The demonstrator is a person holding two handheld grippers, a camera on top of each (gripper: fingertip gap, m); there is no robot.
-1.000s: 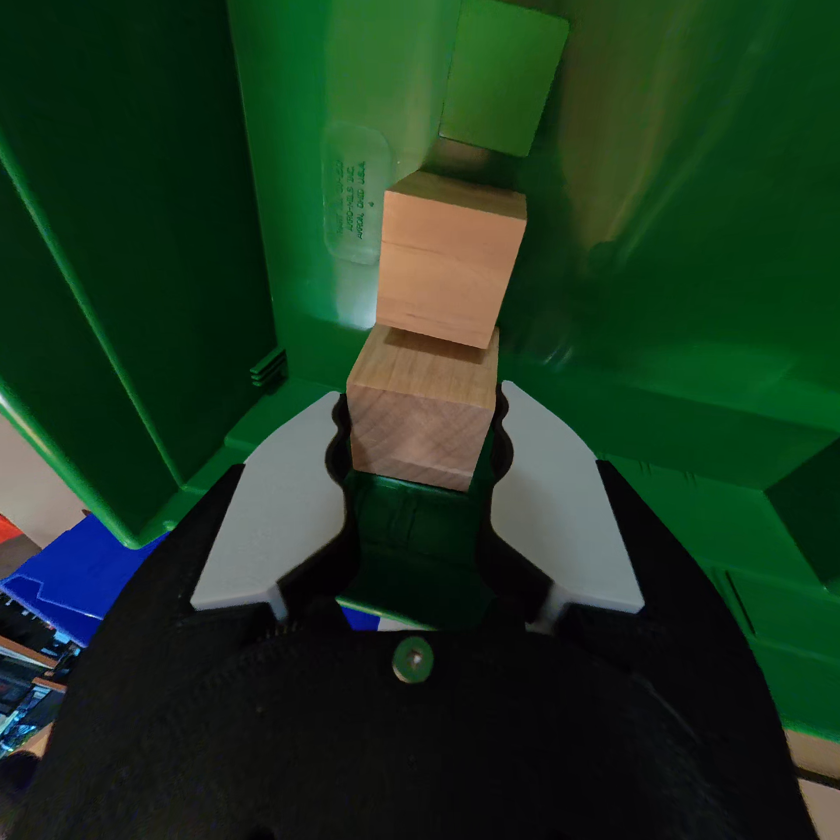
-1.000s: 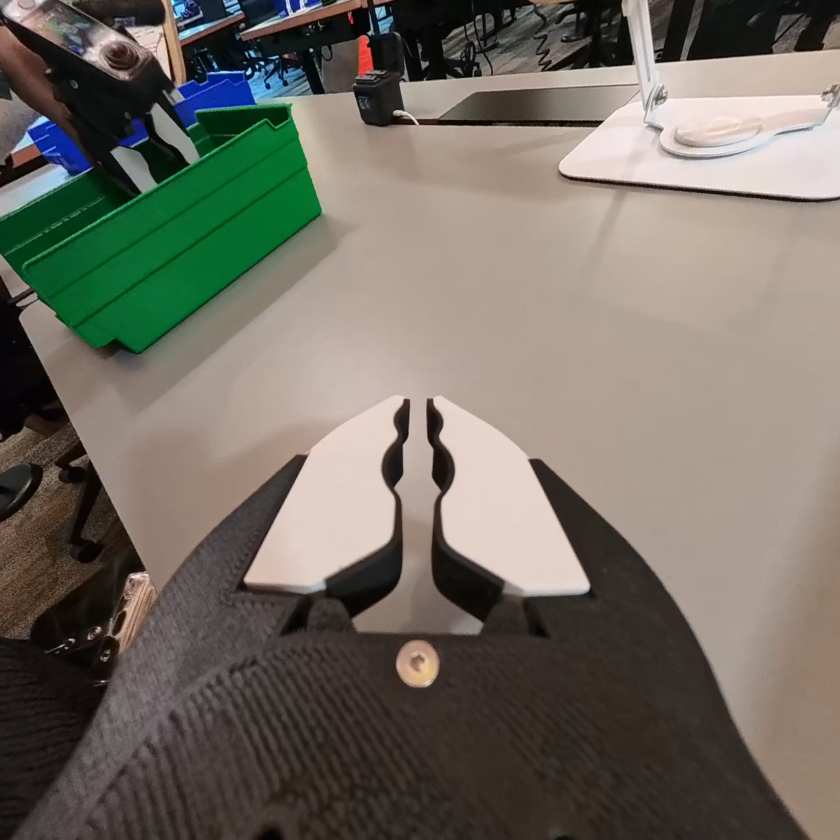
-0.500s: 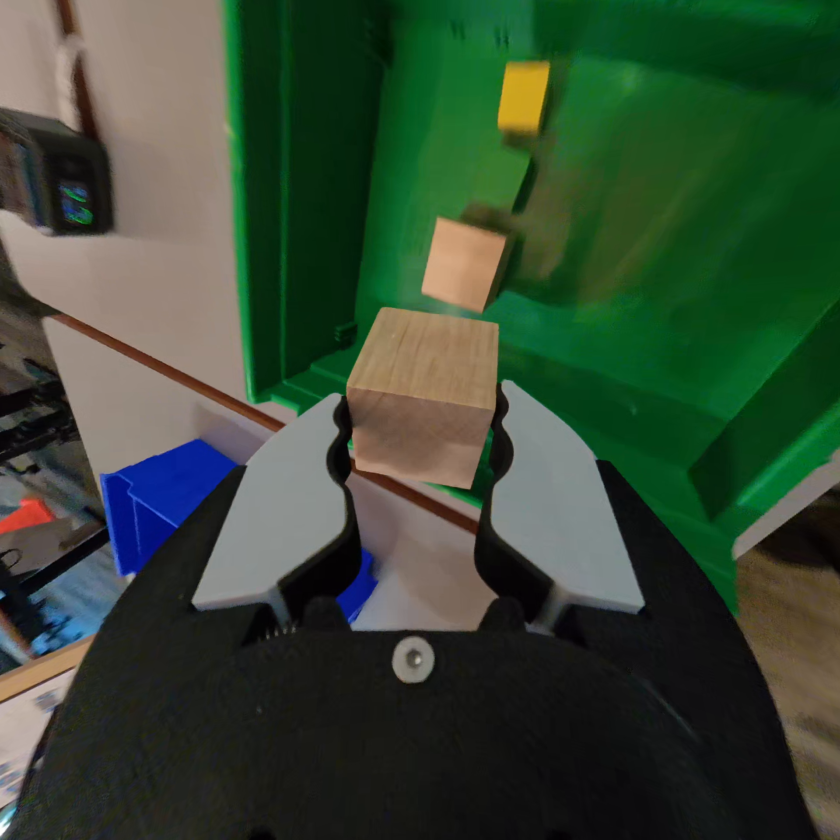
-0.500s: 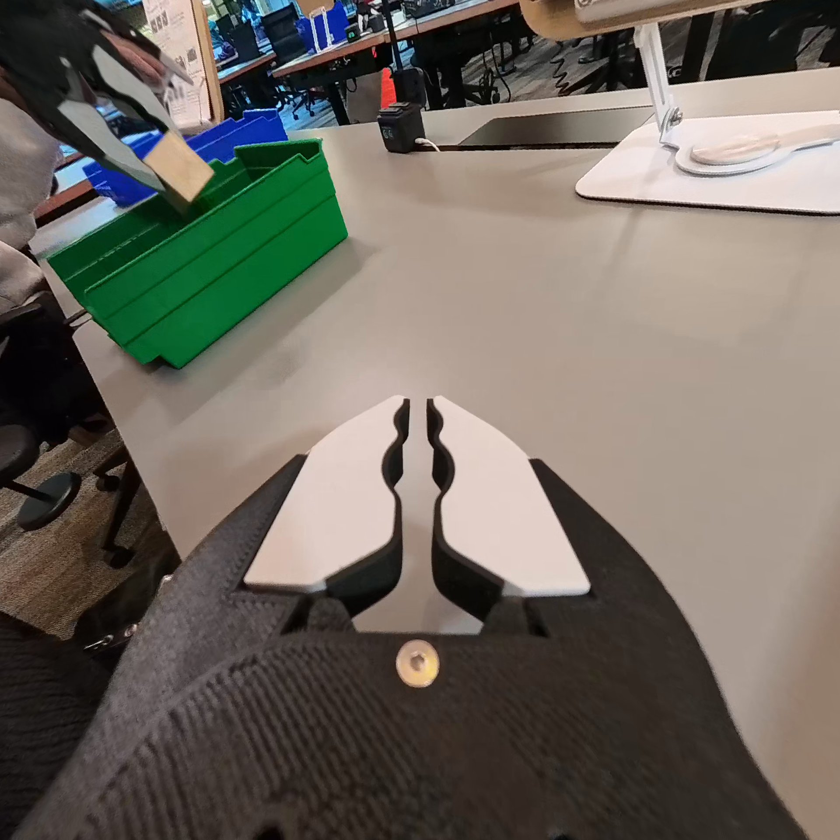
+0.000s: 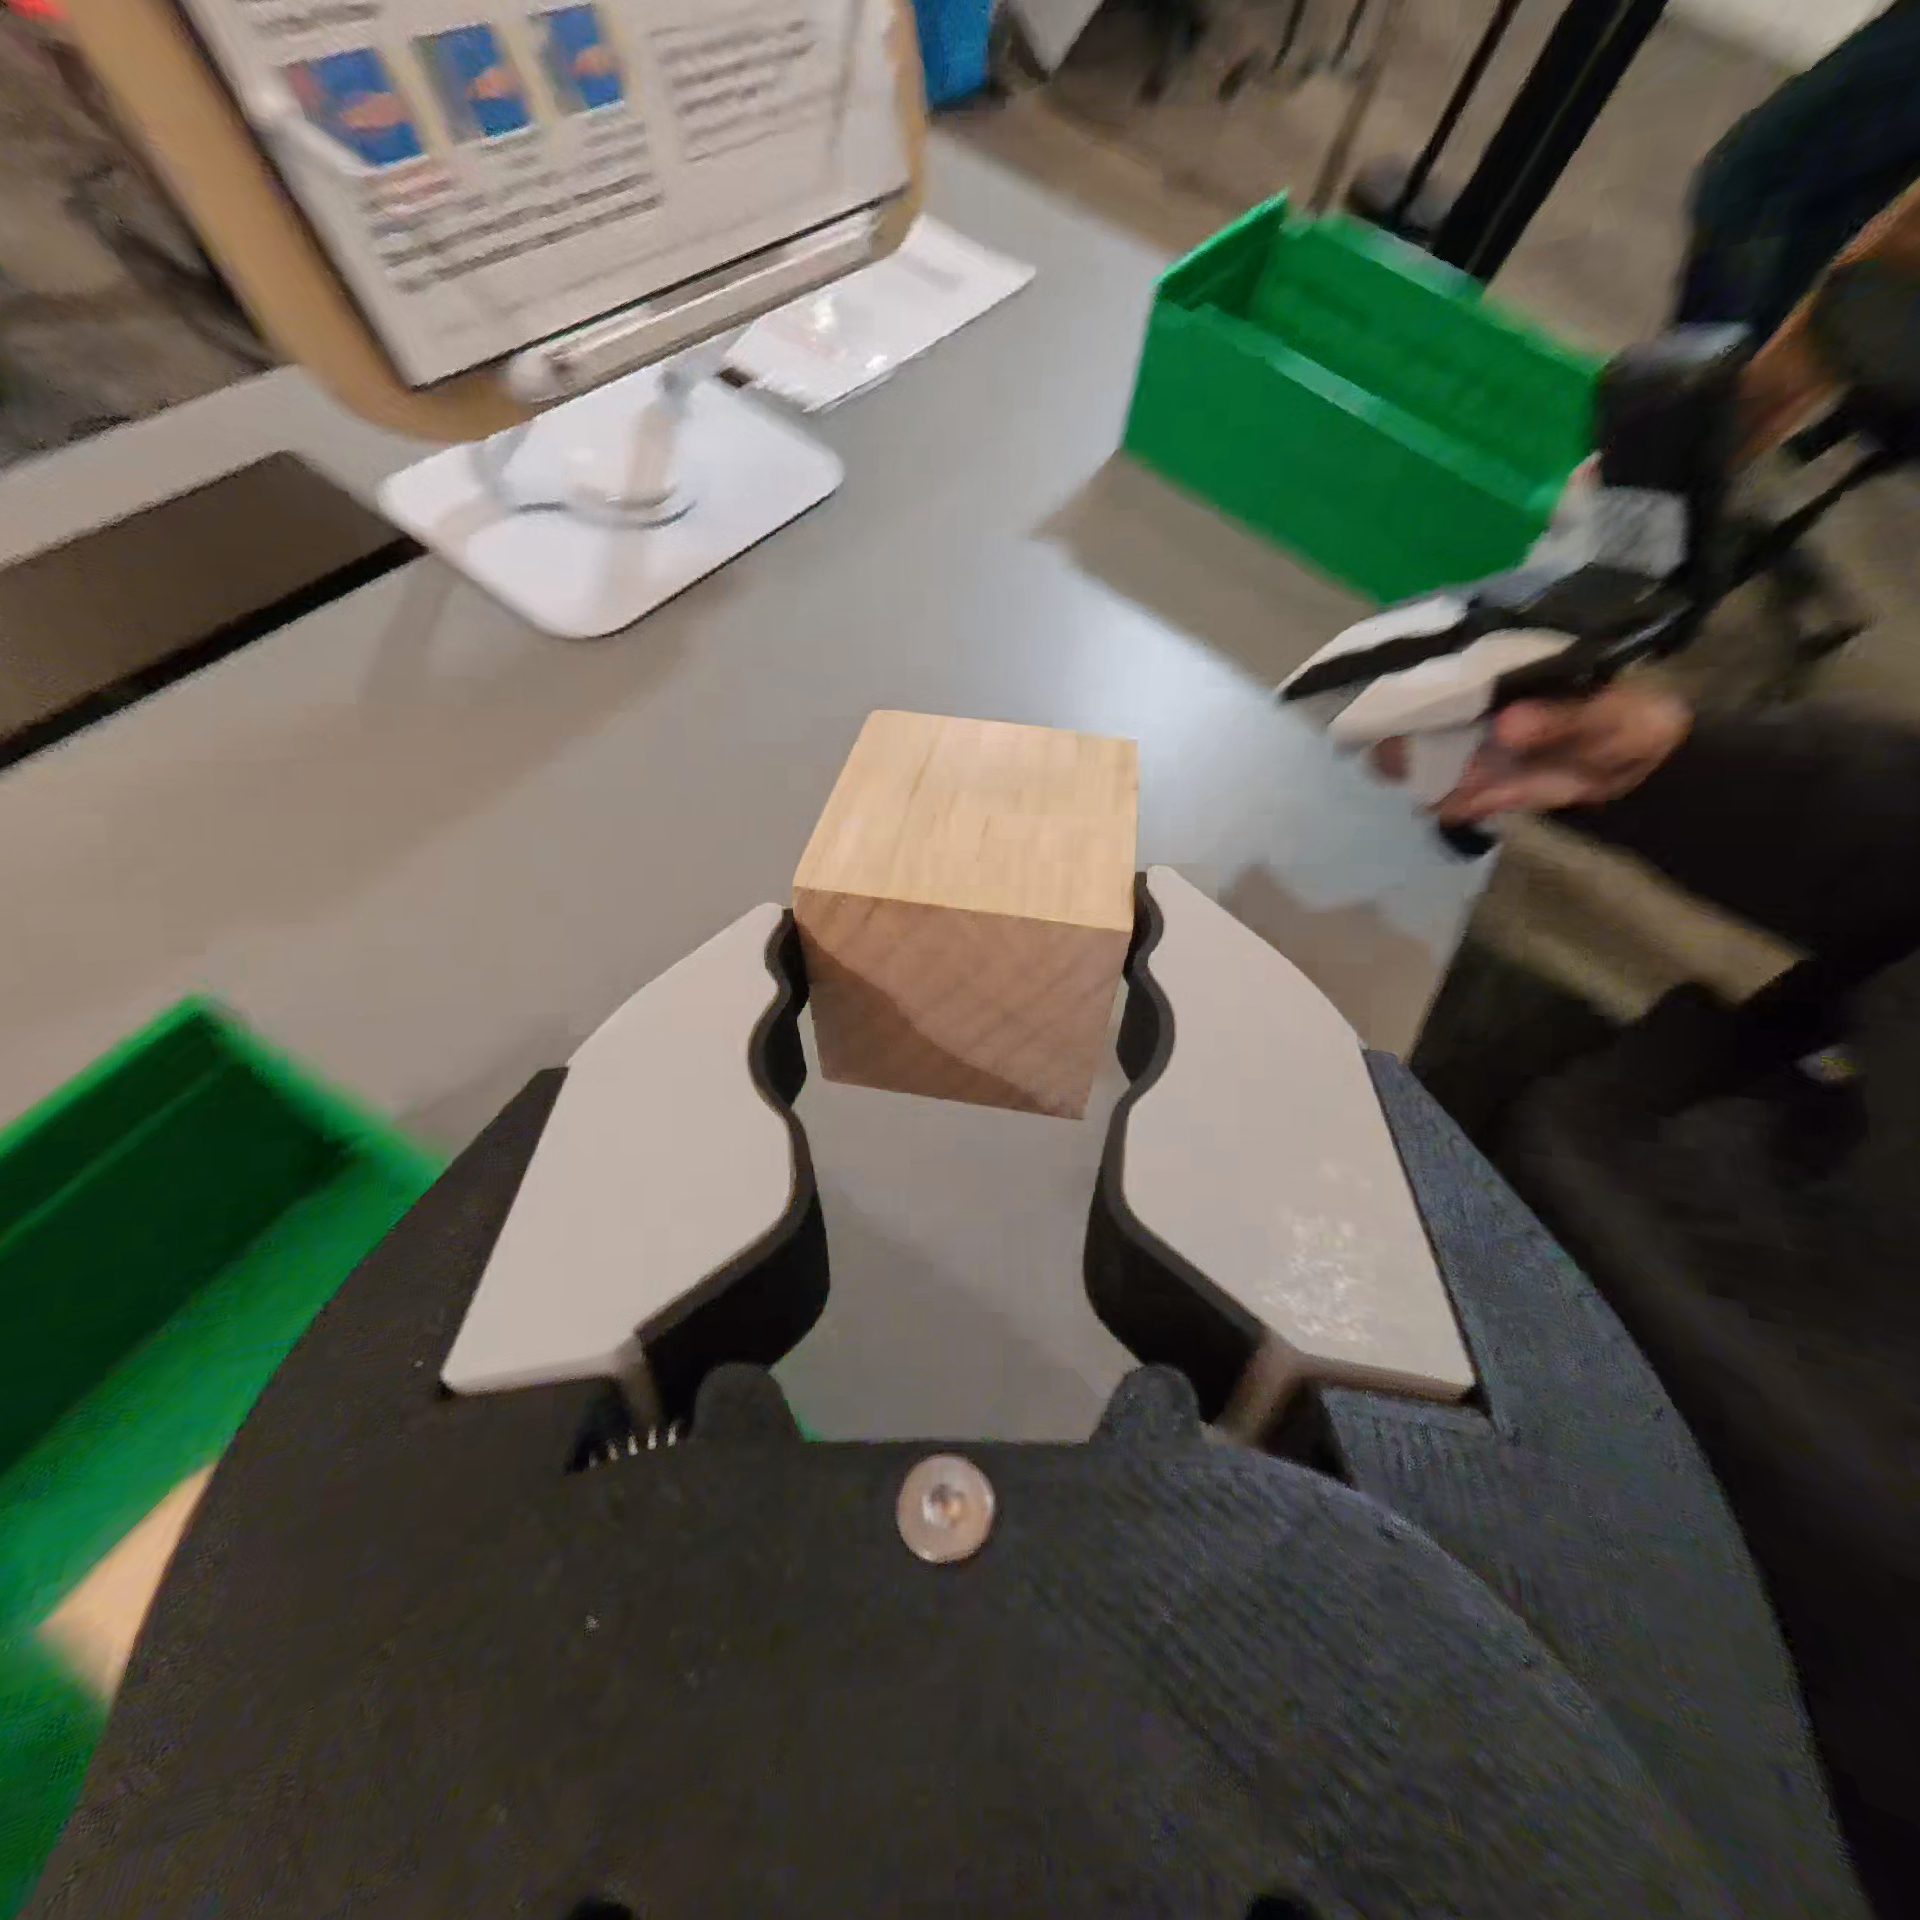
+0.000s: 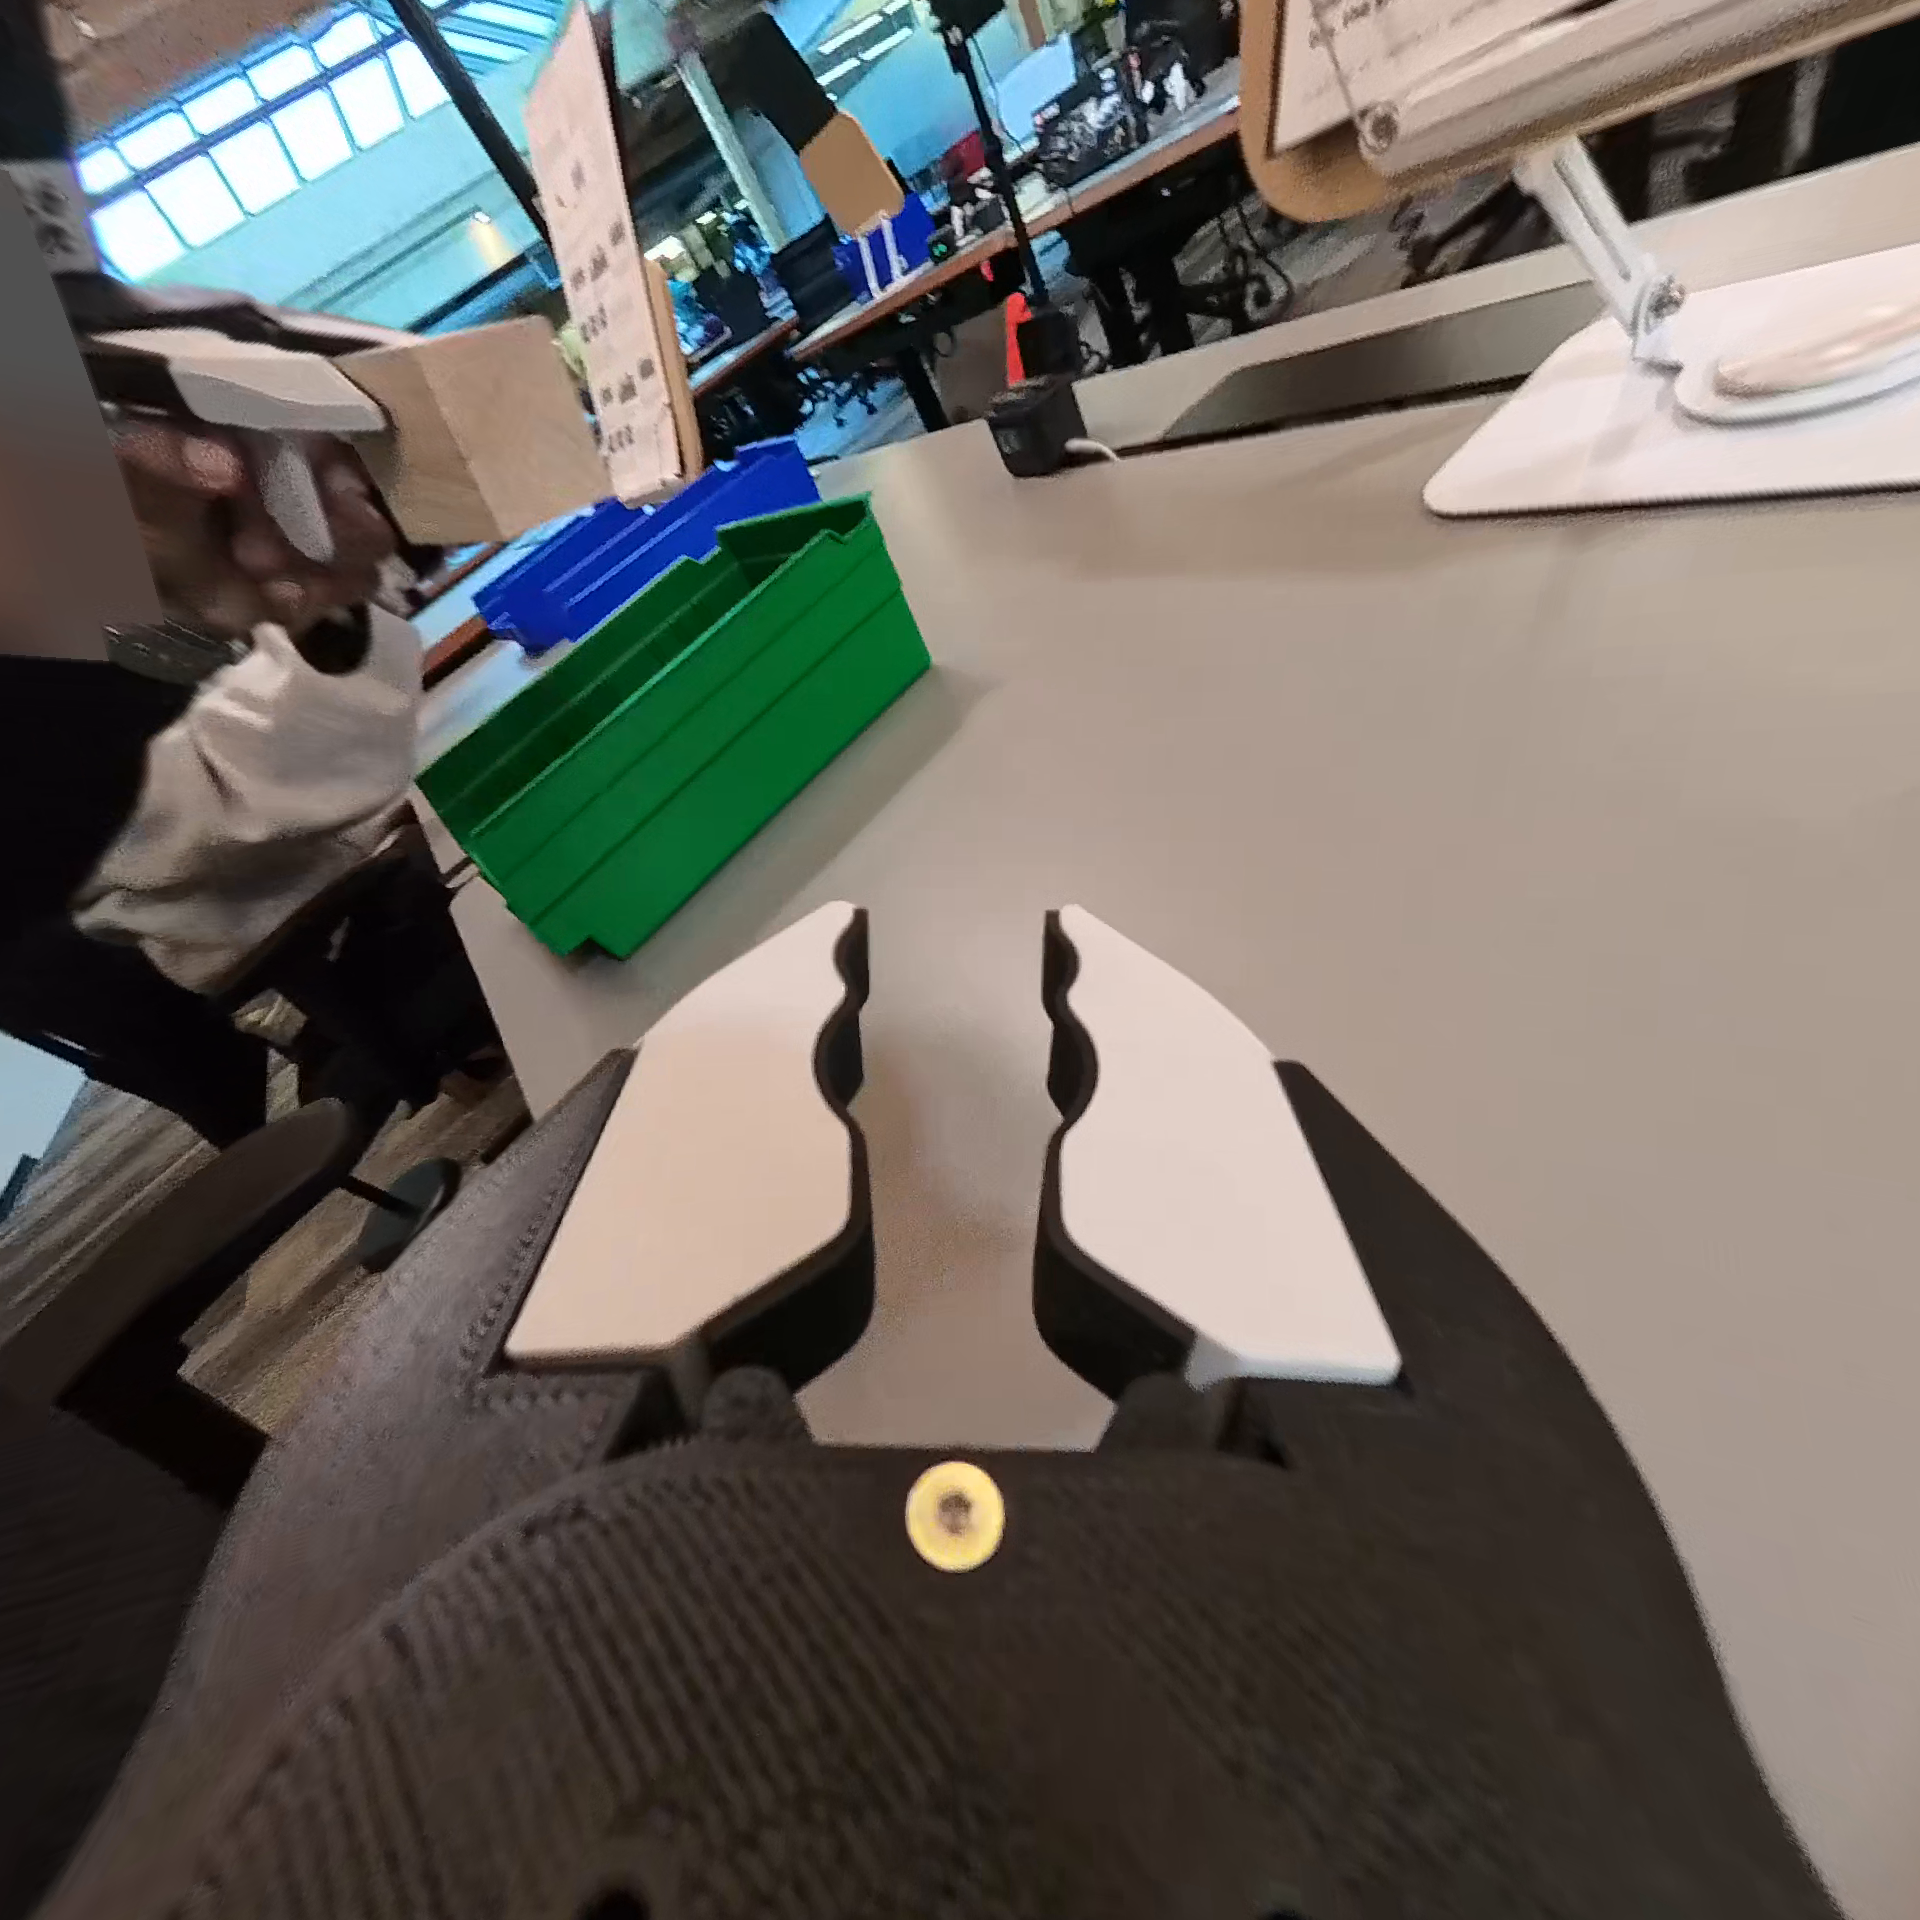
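My left gripper (image 5: 961,904) is shut on a plain wooden cube (image 5: 966,904) and holds it in the air above the grey table (image 5: 468,831). The same cube (image 6: 488,426) and left gripper (image 6: 343,416) show at the upper left of the right wrist view, above a green bin (image 6: 686,748). My right gripper (image 6: 951,935) is open and empty, low over the grey table (image 6: 1351,779). It also shows at the right of the left wrist view (image 5: 1309,691), held by a hand.
A second green bin (image 5: 1340,405) stands at the far right of the table. The first green bin (image 5: 125,1195) is at the lower left. A white stand base (image 5: 613,520) carries a tilted board. Blue bins (image 6: 644,540) lie beyond the table edge.
My left gripper has lifted the wooden cube out of the green bin and swung it over the table. My right gripper has opened from nearly closed.
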